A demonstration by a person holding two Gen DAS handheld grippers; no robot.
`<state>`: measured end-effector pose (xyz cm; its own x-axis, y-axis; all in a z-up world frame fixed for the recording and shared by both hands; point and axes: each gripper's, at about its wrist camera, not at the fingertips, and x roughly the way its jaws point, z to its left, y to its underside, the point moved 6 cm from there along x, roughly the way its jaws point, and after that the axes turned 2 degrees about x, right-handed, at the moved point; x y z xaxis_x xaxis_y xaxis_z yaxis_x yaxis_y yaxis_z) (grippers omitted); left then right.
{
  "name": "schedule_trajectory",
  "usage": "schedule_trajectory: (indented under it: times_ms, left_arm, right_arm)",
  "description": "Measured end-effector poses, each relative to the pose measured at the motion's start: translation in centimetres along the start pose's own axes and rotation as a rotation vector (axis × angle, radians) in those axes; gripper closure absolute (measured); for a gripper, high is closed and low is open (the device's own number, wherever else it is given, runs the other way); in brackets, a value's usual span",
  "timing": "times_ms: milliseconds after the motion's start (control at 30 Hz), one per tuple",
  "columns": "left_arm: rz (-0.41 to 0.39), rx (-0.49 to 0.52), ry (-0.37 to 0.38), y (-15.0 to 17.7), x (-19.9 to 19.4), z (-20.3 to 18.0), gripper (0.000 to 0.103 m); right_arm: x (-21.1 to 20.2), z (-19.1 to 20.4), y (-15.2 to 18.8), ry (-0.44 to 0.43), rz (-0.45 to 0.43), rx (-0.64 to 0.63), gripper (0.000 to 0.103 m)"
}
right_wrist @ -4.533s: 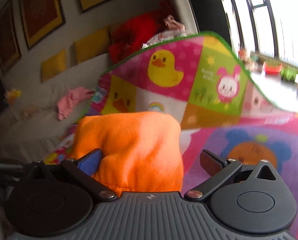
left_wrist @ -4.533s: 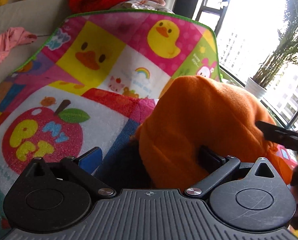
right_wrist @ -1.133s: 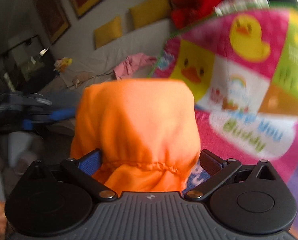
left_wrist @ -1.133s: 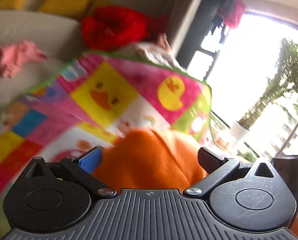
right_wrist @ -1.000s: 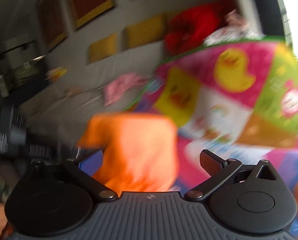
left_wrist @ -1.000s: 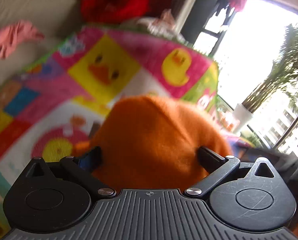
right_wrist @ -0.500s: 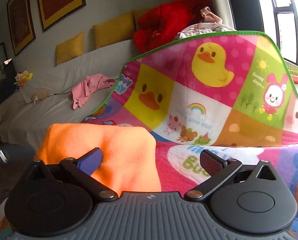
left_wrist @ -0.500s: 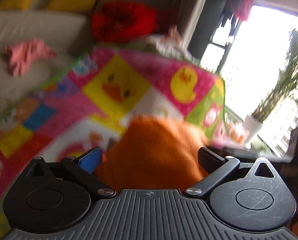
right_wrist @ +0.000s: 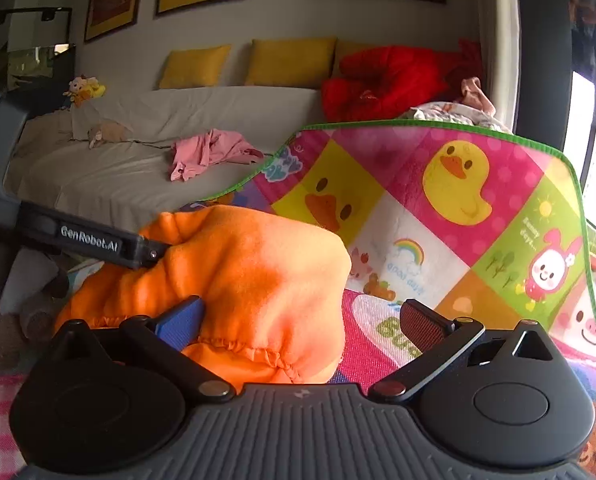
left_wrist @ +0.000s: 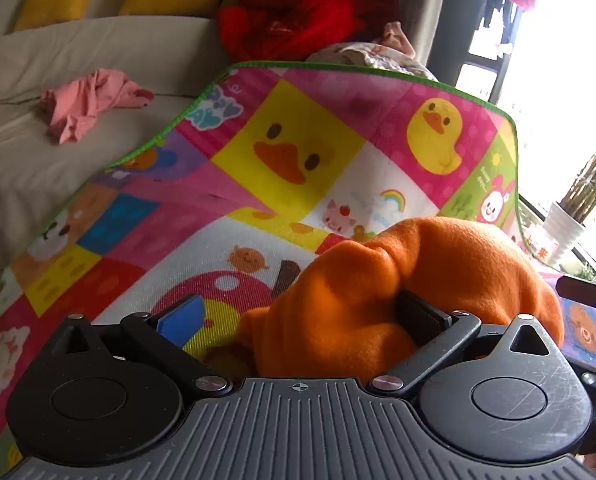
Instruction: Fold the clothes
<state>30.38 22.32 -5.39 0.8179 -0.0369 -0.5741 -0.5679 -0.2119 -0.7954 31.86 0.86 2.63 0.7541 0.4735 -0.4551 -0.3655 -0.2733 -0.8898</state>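
left wrist view: the left gripper [left_wrist: 298, 312] had its fingers spread wide over a colourful play mat [left_wrist: 298, 152], with a bunched orange garment [left_wrist: 378, 292] mounded between them and spilling to the right. the dark right-hand finger [left_wrist: 418, 314] was sunk in a crease of the fleece; the blue-padded finger [left_wrist: 180, 316] stood clear of the cloth, so nothing was pinched. a pink garment [left_wrist: 86, 104] lay on the sofa [left_wrist: 98, 52] behind, beside a red heap [left_wrist: 290, 16].

right wrist view: the right gripper [right_wrist: 302, 318] was likewise parted, its blue-padded finger [right_wrist: 182, 322] pressed against the garment [right_wrist: 250, 272] near a gathered hem and its red-padded finger [right_wrist: 422, 324] well clear over the mat [right_wrist: 418, 208]. a finger of the other tool [right_wrist: 94, 240] touched the garment's top left edge. the garment sat in a rumpled lump on the mat, not flat.

judged from this, the fold was far from done, and the step in hand looked like taking hold to spread the cloth. it would go best with each tool closing on a single layer at the hem or a corner, not the bulk, then drawing apart until the fleece lay smooth. soft fleece could slip or drag extra layers, so a deep bite on an edge seemed wise.
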Motion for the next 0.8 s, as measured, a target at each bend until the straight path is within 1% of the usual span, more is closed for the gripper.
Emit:
schedule_trajectory:
  times_ms: [167,267,300,367,433,467,567,700,800]
  left_arm:
    - [-0.011,-0.012,0.028,-0.1,0.7,-0.6,0.0]
    - [-0.031,-0.001,0.037,-0.5,1.3,-1.5,0.0]
    - [-0.036,0.0,0.036,-0.6,1.3,-1.7,0.0]
    - [-0.041,-0.003,0.03,-0.9,0.6,-1.8,0.0]
    - [-0.059,-0.016,0.039,-1.1,-1.0,-1.6,0.0]
    - [-0.06,-0.031,0.047,-1.1,-1.7,-1.3,0.0]
    - [-0.045,-0.078,0.078,-0.6,-2.9,-0.6,0.0]
    - [-0.023,-0.086,0.109,-0.1,-2.1,-1.3,0.0]
    - [-0.005,-0.091,0.133,0.2,-1.4,-1.8,0.0]
  right_arm:
    - [-1.0,0.0,0.1,0.033,-0.018,-0.029,0.0]
    - [-1.5,-0.5,0.1,0.046,-0.021,-0.009,0.0]
    - [-1.5,-0.7,0.2,0.037,-0.016,0.009,0.0]
    - [-1.4,-1.3,0.4,0.02,-0.006,0.046,0.0]
    - [-1.4,-1.9,0.6,0.004,0.004,0.083,0.0]
    - [-1.5,-1.8,0.8,0.002,-0.007,0.075,0.0]
    - [-1.8,-1.5,1.4,0.0,-0.042,0.058,0.0]
    - [-2.0,-1.7,2.2,0.001,-0.066,0.104,0.0]
    - [-2.3,-1.7,1.9,0.031,-0.077,0.06,0.0]
